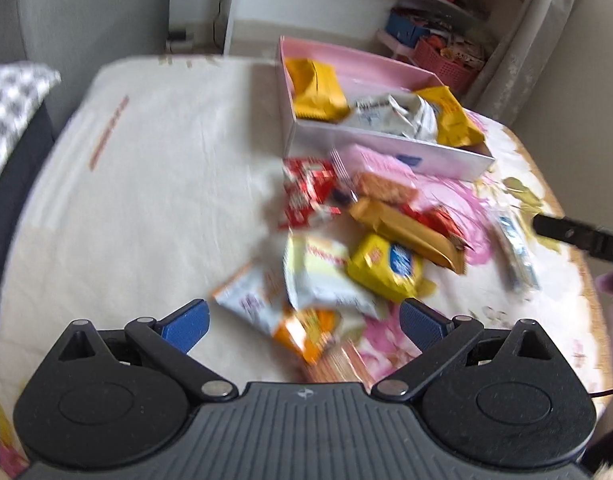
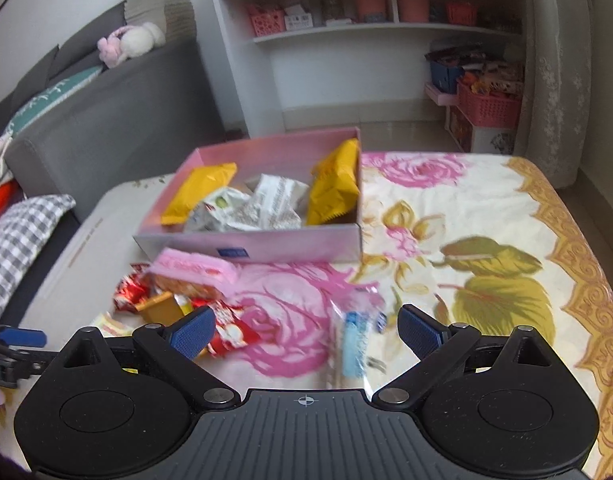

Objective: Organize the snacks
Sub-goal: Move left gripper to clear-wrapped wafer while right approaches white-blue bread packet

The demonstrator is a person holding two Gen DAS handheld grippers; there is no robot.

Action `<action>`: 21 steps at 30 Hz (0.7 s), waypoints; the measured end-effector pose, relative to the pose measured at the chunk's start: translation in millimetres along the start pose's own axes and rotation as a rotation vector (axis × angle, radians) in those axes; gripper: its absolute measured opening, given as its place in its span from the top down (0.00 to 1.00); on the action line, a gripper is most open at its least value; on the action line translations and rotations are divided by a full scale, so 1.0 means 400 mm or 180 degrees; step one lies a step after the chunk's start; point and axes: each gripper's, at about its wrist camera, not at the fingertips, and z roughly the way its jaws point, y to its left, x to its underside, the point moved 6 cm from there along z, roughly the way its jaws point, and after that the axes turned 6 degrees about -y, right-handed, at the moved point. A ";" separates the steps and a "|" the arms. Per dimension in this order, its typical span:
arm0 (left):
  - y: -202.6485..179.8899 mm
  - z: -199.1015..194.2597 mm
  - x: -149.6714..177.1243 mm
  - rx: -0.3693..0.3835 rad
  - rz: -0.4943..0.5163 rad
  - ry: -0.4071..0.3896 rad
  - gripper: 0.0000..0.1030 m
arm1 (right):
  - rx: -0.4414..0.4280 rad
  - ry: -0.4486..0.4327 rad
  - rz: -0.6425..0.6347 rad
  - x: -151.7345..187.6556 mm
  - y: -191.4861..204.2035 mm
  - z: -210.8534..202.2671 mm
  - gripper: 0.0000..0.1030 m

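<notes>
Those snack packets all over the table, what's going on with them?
A person is sorting snacks with a two-finger gripper in each hand. The pink box already holds yellow and white packets; a loose pile lies on the flowered tablecloth in front of it. The left gripper hovers open over the pile, and the right gripper is open above a blue-and-white packet. Neither holds anything.

Left wrist camera looks down close over scattered wrapped snacks (image 1: pixel 346 248); right wrist camera faces the white shelving (image 2: pixel 362 32) from nearby; both share the open pink cardboard box (image 1: pixel 386 148) (image 2: pixel 266 244).
</notes>
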 end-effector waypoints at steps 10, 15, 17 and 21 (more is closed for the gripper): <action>-0.029 0.035 0.083 0.0298 -0.0530 0.0561 0.17 | 0.0252 0.0579 0.0230 0.089 -0.068 0.045 0.04; -0.045 0.035 0.100 0.0121 -0.0435 0.0542 0.26 | 0.0273 0.0717 0.0305 0.102 -0.073 0.060 0.04; -0.049 0.034 0.102 0.0048 -0.0387 0.0504 0.29 | 0.0262 0.0756 0.0307 0.107 -0.071 0.066 0.04; -0.063 0.035 0.108 -0.0148 -0.0208 0.0412 0.36 | 0.0320 0.0805 0.0236 0.110 -0.063 0.083 0.04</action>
